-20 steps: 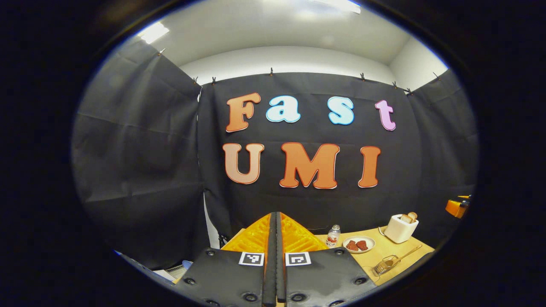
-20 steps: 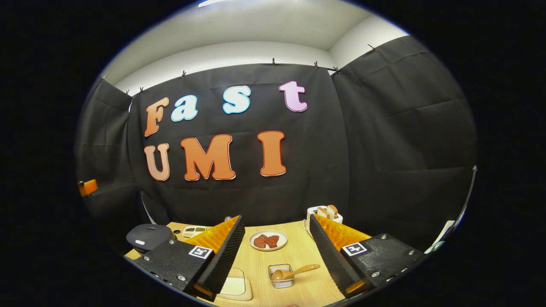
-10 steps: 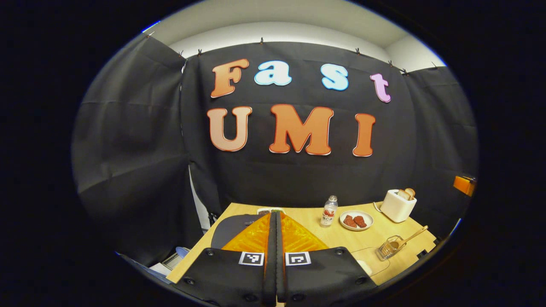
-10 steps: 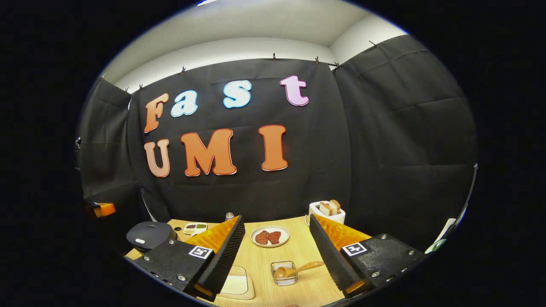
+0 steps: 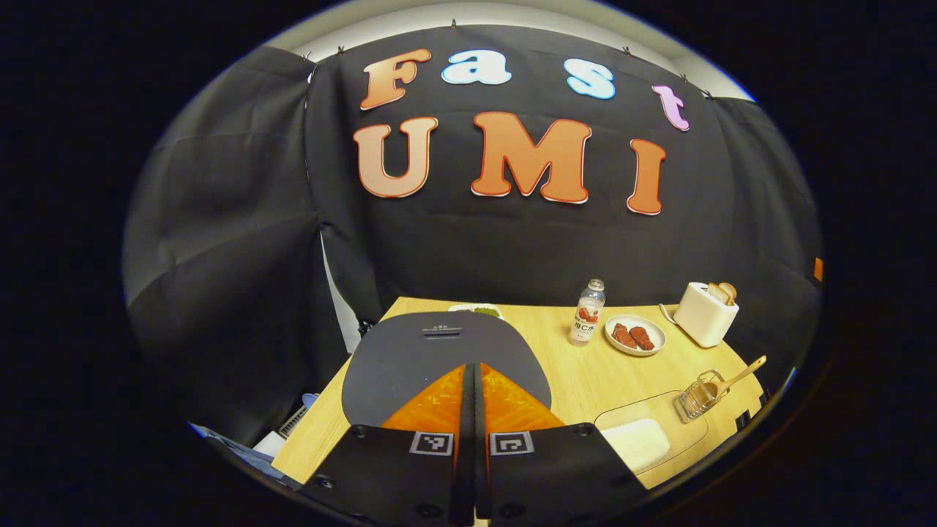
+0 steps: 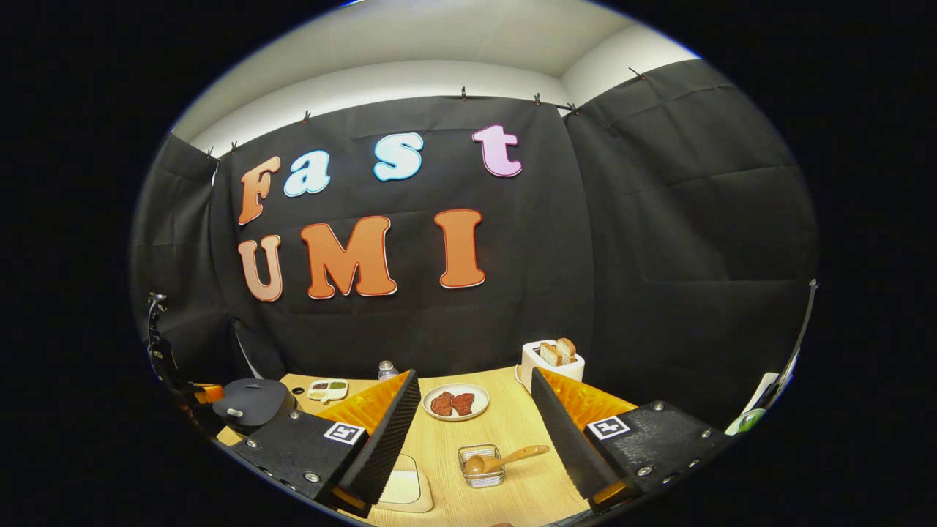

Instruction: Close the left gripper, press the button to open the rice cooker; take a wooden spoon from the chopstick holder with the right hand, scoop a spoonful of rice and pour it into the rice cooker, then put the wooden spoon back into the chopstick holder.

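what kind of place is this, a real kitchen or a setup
Likely a staged kitchen booth, not a real kitchen: black cloth walls surround one wooden table holding a rice cooker, a toaster and a plate of meat.

Both black-plated, screw-studded grippers, left (image 5: 473,380) and right (image 6: 476,410), carry square black-and-white markers on their plates, behind ridged fingers (image 6: 381,439).

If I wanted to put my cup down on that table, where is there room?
Bare wood lies between the rice cooker and the plate of meat, in front of the bottle. Another patch sits between plate and chopstick holder. It is crowded near the rice tray.
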Demonstrator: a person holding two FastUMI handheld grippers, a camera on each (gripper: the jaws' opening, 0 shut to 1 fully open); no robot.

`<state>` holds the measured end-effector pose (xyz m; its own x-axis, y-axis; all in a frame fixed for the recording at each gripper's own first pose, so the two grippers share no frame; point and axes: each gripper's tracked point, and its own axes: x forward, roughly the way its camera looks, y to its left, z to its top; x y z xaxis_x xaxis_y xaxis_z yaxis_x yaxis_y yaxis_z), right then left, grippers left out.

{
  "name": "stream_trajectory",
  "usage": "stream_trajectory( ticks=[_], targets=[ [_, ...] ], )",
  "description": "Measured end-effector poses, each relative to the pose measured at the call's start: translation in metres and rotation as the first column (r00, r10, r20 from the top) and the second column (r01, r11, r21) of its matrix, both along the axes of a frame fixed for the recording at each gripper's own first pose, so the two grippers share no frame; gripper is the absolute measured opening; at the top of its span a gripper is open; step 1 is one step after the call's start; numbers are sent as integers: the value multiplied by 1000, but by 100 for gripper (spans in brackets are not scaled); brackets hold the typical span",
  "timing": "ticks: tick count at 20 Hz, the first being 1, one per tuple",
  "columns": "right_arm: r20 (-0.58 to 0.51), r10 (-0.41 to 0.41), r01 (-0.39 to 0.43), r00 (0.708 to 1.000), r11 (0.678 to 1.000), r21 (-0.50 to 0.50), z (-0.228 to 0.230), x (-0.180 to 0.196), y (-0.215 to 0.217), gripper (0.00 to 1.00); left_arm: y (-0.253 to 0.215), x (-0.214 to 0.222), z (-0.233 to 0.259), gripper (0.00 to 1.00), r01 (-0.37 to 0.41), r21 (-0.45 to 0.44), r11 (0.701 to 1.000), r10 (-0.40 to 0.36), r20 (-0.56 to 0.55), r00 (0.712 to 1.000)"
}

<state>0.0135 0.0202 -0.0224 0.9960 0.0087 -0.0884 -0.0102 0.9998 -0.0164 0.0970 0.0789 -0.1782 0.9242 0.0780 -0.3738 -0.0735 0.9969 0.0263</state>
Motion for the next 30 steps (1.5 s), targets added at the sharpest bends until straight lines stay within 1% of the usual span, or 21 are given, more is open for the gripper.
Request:
stream_trajectory(
  ticks=[4,6,7,8,9,10,12,13,14,15,16,18,21,22,23,25,27,28,29,30],
  targets=[
    [-11,-20,20,1000,1000,-10,-5,-1,-4,95,6,6,-27,5,-8,-8,1000,8,-59,998],
    [-13,-35,35,999,999,-20,-6,-2,-8,95,6,5,-32,5,-12,-15,1000,11,-78,997],
    [-11,-39,38,999,999,-17,-5,-2,-10,95,8,5,-35,5,-15,-11,1000,14,-83,996],
    [-10,-41,41,999,999,-11,-4,-2,-11,95,10,5,-38,2,-15,-8,1000,15,-90,996],
    [-9,-45,45,999,999,-7,-4,-2,-12,95,11,6,-40,5,-19,-8,1000,18,-97,995],
    [-8,-52,52,999,999,-8,-5,-1,-14,95,12,5,-44,2,-25,-11,1000,24,-106,994],
    [-12,-63,63,998,998,-7,-6,0,-18,95,13,5,-43,1,-28,-21,999,26,-95,995],
    [-15,-65,65,998,998,-3,-7,1,-19,95,12,4,-47,5,-25,-18,1000,23,-114,993],
    [-21,-65,65,998,998,0,-9,1,-19,95,12,1,-46,2,-15,-9,1000,14,-124,992],
    [-26,-65,65,998,998,0,-11,1,-19,95,11,2,-51,2,-10,0,1000,10,-153,988],
    [-30,-65,65,997,998,-2,-14,3,-19,95,13,1,-51,5,-17,-3,1000,16,-161,987],
    [-38,-64,63,997,998,-5,-17,1,-19,95,13,2,-51,6,-34,-17,999,31,-147,989],
    [-48,-52,52,997,999,11,-18,-2,-14,95,12,-2,-56,5,-28,-8,1000,27,-154,988],
    [-48,-49,50,998,999,12,-19,-4,-15,95,13,-2,-55,2,-30,-17,999,27,-150,988],
    [-43,-52,52,998,999,10,-17,-6,-16,95,13,-2,-55,5,-36,-33,999,31,-148,989],
    [-30,-51,51,998,999,5,-12,-10,-18,95,14,3,-48,5,-37,-52,998,31,-115,993],
    [-23,-53,53,998,999,-2,-11,-12,-21,95,14,2,-43,5,-47,-53,997,41,-112,993],
    [-19,-53,53,998,999,-1,-10,-13,-24,95,15,-1,-35,5,-60,-63,996,53,-107,993],
    [-16,-52,52,998,999,3,-9,-13,-25,95,16,0,-14,8,-66,-69,995,63,-56,996],
    [-14,-53,53,999,999,5,-9,-14,-26,95,14,2,9,5,-70,-77,995,71,2,997]
  ],
)
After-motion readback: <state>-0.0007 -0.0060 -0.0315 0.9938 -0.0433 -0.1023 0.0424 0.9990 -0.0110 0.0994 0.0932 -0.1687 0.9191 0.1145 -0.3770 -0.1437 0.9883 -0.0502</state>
